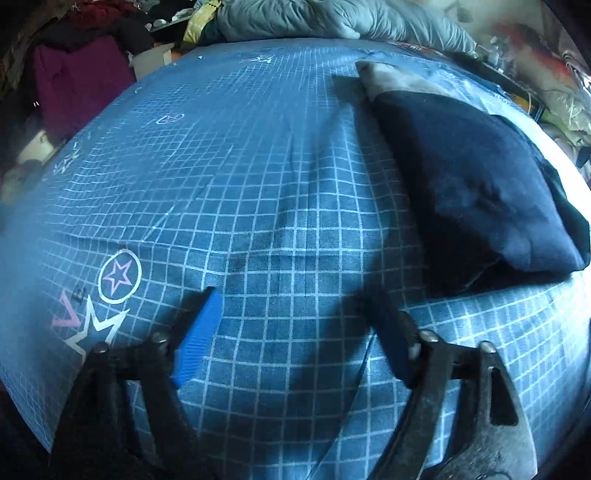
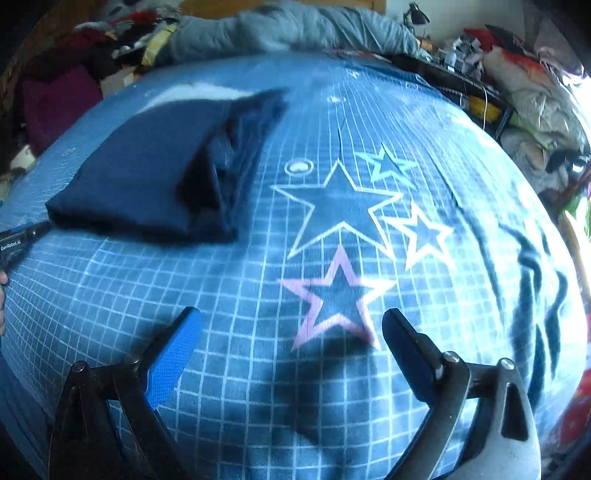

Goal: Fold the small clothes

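Observation:
A folded dark navy garment (image 1: 476, 184) lies on the blue checked bedsheet (image 1: 258, 177), right of centre in the left wrist view; a grey-white cloth (image 1: 391, 79) pokes out beyond its far end. In the right wrist view the same garment (image 2: 147, 170) lies at upper left. My left gripper (image 1: 291, 306) is open and empty, low over the sheet, left of the garment's near corner. My right gripper (image 2: 291, 321) is open and empty over a pink star print (image 2: 336, 295), to the right of the garment. The left gripper's tip (image 2: 22, 236) shows at the left edge beside the garment's corner.
A grey quilt (image 1: 332, 18) is bunched along the bed's far edge. Piles of clothes, one purple (image 1: 77, 81), lie beyond the bed at left. More clutter (image 2: 535, 92) is stacked at the right side. Large star prints (image 2: 340, 203) mark the sheet.

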Tool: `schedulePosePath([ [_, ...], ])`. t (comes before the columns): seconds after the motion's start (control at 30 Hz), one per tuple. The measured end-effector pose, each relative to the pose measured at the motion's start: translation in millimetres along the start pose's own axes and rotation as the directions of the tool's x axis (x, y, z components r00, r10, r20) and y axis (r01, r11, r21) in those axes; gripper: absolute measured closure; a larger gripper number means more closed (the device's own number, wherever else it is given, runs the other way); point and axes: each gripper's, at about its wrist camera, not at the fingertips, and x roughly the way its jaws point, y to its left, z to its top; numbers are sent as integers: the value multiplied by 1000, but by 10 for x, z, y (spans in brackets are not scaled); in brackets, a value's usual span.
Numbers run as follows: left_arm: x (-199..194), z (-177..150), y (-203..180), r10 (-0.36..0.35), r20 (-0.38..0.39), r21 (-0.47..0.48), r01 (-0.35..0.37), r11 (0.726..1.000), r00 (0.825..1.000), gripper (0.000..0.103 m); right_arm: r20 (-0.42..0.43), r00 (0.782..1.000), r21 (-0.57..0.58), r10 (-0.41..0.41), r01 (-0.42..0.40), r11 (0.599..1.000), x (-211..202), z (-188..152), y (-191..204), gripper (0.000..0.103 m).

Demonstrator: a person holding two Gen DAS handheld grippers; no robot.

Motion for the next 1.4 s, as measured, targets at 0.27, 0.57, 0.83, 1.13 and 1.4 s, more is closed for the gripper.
schedulePosePath([
  [0.27, 117, 101, 48, 21, -52, -31, -23, 999, 998, 0, 75, 997, 31, -15, 12, 999, 100, -248, -19, 0],
  [0.57, 135, 106, 51, 0, -48, -74, -4, 997, 999, 0, 94, 995, 33, -27, 24, 999, 120, -270, 33, 0],
  [0.83, 99, 62, 69, -2, -32, -70, -1, 998, 999, 0, 121, 992, 43, -35, 30, 999, 166, -190, -27, 0],
  [1.13, 99, 57, 71, -3, -30, -71, 1, 997, 1000, 0, 126, 991, 45, -34, 29, 999, 195, -175, -40, 0],
  [1.4, 99, 57, 70, -3, -30, -72, 1, 997, 1000, 0, 126, 991, 46, -35, 29, 998, 194, -177, -39, 0],
])
